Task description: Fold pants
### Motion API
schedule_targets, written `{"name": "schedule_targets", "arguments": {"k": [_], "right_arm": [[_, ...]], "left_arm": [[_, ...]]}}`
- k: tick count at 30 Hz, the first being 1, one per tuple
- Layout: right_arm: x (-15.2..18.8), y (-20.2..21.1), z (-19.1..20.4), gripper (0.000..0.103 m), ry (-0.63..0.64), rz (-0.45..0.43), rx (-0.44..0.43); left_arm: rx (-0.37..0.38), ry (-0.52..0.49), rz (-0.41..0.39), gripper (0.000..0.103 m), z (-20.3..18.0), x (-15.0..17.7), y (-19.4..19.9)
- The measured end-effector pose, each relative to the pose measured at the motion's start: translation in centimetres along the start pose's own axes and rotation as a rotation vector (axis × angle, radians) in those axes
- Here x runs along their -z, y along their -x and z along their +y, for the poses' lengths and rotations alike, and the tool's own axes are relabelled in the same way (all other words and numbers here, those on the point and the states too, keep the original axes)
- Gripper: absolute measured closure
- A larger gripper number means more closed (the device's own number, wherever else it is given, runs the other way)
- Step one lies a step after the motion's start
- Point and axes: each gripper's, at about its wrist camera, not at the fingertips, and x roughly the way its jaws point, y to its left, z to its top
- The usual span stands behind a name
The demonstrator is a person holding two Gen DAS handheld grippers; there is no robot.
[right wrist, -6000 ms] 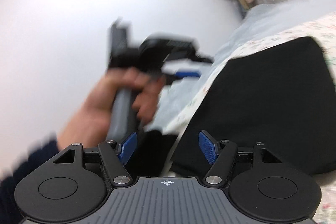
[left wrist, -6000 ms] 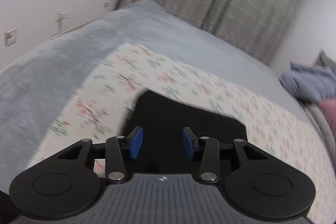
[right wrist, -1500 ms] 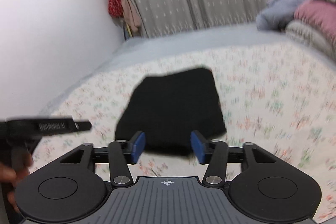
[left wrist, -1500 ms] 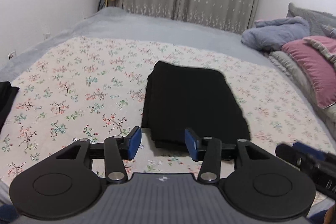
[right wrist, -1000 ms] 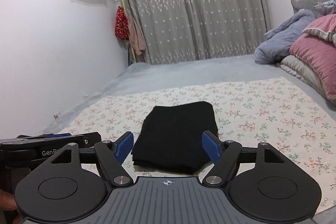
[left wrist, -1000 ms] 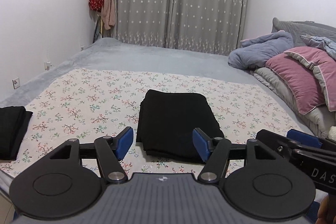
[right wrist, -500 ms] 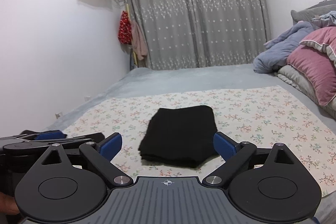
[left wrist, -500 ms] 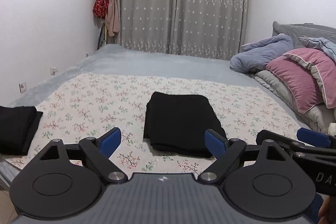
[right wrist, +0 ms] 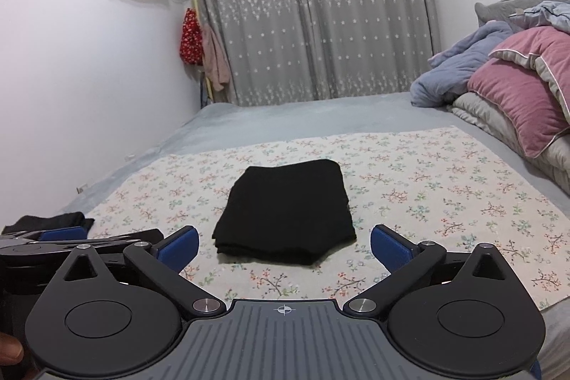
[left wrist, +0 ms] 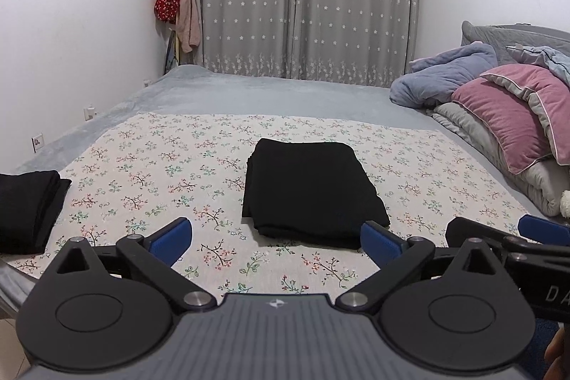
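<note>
The folded black pants [left wrist: 310, 191] lie on the floral sheet [left wrist: 149, 173] mid-bed, ahead of both grippers and apart from them — long axis running away toward the curtains. Left gripper [left wrist: 276, 243] and right gripper [right wrist: 283, 246] hang with fingers wide, opening, nothing between them; neither seems clearly nearer.

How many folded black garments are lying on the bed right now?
2: one folded black garment mid-sheet, on the floral sheet; a second black pile at the sheet's left edge, partly cut off. More may lie outside view.
</note>
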Motion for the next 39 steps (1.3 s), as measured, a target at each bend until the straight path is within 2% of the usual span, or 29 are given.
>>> {"name": "schedule_targets", "arguments": {"k": [7,39], "right_arm": [[0.06,-0.48,0.23,0.000,0.007,0.024,0.009],[0.01,-0.13,0.66,0.000,0.005,0.020,0.010]], "left_arm": [[-0.014,0.004,0.032,0.002,-0.20,0.04,-0.72],[0.001,0.011,0.065,0.002,-0.39,-0.24,-0.67]]}}
